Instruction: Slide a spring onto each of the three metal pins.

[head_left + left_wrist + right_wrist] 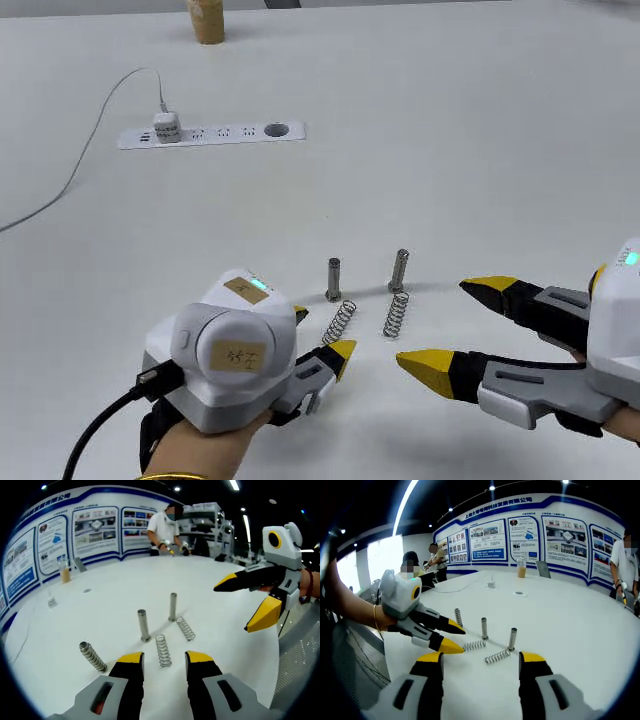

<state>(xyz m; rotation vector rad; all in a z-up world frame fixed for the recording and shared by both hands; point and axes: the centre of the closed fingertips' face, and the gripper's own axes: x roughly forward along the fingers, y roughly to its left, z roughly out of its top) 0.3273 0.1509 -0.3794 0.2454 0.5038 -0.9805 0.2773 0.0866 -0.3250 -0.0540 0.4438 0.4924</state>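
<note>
Left claw (pixel 165 657) is open about halfway with nothing in it, yellow tips down close to the desk (pixel 480 150). One loose spring (pixel 163 650) lies flat right in the gap just ahead of those tips, running toward 12 o'clock in the left gripper view. Can't tell if a tip is actually touching it. Right claw (pixel 442 322) is spread wide and also empty. In the head view it sits at 3 o'clock with its tips aimed at the springs, apart from everything.

Moving out, a second spring (pixel 396 314) lies flat at 3 o'clock from the first one, between the two claws. At 12 o'clock from the springs, two bare metal pins stand upright on the desk. The left pin (pixel 333 279) is just past the first spring. The right pin (pixel 399 270) is just past the second, its base near that spring's far end. The third pin (pixel 92 656) already has a spring on it, coils wrapped around the shaft. In the left gripper view it's at about 9 o'clock from the left claw's tips, and in the right gripper view it pokes up just behind the left claw.

Farther out, at 11 o'clock in the head view, there's a white power strip (pixel 212 133) with a charger (pixel 166 127) plugged in, well apart from the pins. A tan cup (pixel 207 20) sits near the far edge. In the left gripper view a person (pixel 162 530) in a white shirt stands at the far side of the desk.
</note>
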